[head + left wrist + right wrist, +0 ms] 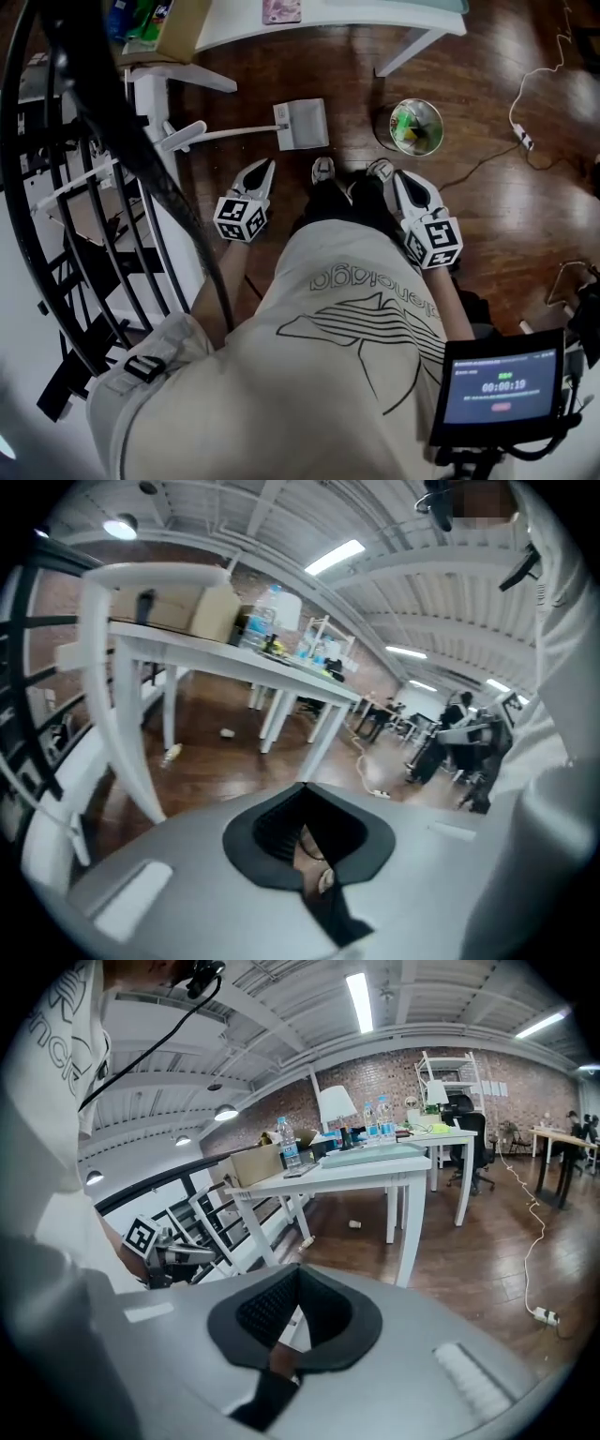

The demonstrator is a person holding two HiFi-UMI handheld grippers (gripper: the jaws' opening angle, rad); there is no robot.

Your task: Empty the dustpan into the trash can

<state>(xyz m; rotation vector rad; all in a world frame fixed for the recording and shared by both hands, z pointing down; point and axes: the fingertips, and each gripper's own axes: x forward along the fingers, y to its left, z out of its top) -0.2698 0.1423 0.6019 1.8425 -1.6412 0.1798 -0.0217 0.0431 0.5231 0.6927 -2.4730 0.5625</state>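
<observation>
A white dustpan (302,124) lies on the wooden floor just beyond the person's shoes, its long handle (220,135) stretching to the left. To its right stands a small round trash can (416,126) with green scraps inside. My left gripper (263,169) hangs shut and empty a little short of the dustpan, not touching it; its closed jaws (302,789) show in the left gripper view. By the right shoe and short of the trash can, my right gripper (397,178) is also shut with nothing in it, as the right gripper view (298,1271) confirms.
A white table (412,23) with slanted legs stands over the far floor. A black railing (56,187) curves along the left. A power strip with its cable (523,139) lies at the right. A screen on a mount (502,384) sits at the lower right.
</observation>
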